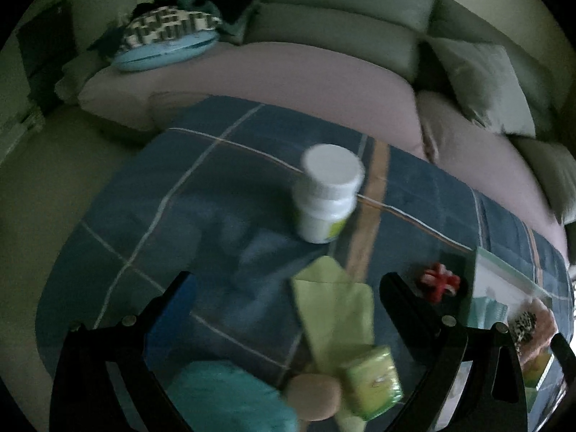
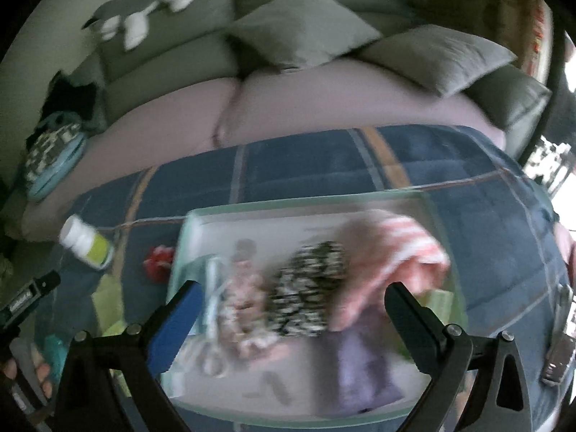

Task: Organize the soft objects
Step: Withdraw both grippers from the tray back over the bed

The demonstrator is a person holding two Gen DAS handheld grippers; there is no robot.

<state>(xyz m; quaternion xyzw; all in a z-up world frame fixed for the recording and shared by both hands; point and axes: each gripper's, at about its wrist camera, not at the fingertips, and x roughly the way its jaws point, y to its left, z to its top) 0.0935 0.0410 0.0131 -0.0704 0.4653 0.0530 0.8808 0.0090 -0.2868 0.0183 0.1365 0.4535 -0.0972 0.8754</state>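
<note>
My left gripper (image 1: pixel 288 288) is open and empty above the blue plaid blanket (image 1: pixel 201 194). Under it lie a light green cloth (image 1: pixel 334 302), a green packet (image 1: pixel 374 378), a tan round pad (image 1: pixel 315 396) and a teal cloth (image 1: pixel 230 392). A red and white soft toy (image 1: pixel 441 280) lies to the right. My right gripper (image 2: pixel 291 295) is open and empty over a clear bin (image 2: pixel 187 244). The bin holds a black and white patterned cloth (image 2: pixel 309 288), a pink striped cloth (image 2: pixel 396 252) and a purple cloth (image 2: pixel 363 367). The view is blurred.
A white pill bottle (image 1: pixel 327 194) stands on the blanket; it also shows in the right wrist view (image 2: pixel 84 241). Behind is a sofa with grey cushions (image 2: pixel 298 25), a plush toy (image 2: pixel 140 10) and a pile of clothes (image 1: pixel 169 28).
</note>
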